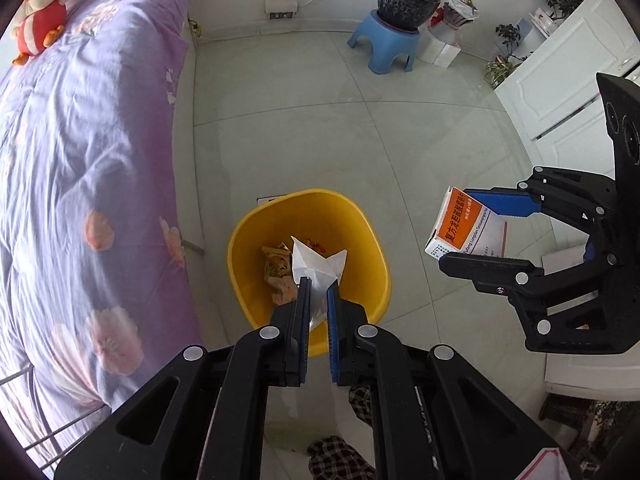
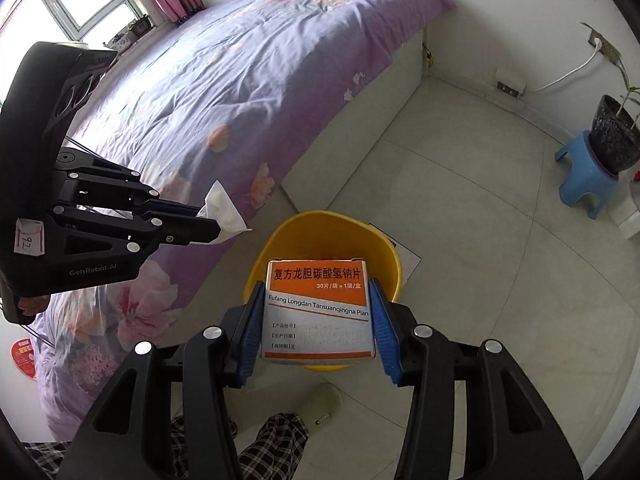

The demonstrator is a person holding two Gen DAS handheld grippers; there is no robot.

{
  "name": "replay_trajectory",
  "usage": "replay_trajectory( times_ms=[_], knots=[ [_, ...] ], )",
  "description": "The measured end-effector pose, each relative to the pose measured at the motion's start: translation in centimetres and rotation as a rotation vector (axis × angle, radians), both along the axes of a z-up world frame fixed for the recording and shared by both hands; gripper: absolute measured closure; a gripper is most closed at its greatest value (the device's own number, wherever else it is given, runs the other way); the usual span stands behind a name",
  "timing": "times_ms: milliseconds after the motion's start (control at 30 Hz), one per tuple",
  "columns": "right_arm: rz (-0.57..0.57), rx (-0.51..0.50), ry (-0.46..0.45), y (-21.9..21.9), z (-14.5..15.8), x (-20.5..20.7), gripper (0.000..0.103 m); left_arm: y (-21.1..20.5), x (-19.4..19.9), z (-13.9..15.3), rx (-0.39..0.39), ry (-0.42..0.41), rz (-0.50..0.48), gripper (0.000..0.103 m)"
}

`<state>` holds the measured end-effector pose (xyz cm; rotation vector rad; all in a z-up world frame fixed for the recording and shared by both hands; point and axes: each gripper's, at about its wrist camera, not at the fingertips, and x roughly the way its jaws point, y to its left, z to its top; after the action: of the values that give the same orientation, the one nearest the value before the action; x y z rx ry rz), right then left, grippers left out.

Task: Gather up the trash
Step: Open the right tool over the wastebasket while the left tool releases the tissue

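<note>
- Left gripper [image 1: 319,286]: clenched on a white tissue [image 1: 316,266], whose crumpled end sticks out past the fingertips, directly above the open mouth of the yellow waste bin [image 1: 240,256].
- Right gripper [image 2: 318,300]: clamped on an orange-and-white medicine box [image 2: 318,312], held by its two side faces, label up, with the bin just beyond and below it.
- Bin contents: snack wrappers [image 1: 276,270] at the bottom.
- Bin stands on the tiled floor [image 1: 320,140], beside the bed [image 1: 80,160], left of both grippers.
</note>
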<state>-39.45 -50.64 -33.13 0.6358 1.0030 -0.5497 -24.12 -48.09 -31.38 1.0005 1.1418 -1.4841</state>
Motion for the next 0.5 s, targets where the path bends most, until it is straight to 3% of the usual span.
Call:
replay_trajectory(
  times_ms=[267,500],
  knots=[
    [0.036,0.085,0.063,-2.4,-8.0,1.8,0.052,-2.0,0.1,-7.2,0.111,0.013,0.029,0.094],
    [0.042,0.124,0.084,-3.6,-11.5,2.3,0.052,-2.4,-0.1,-10.0,0.162,0.029,0.042,0.094]
  ],
)
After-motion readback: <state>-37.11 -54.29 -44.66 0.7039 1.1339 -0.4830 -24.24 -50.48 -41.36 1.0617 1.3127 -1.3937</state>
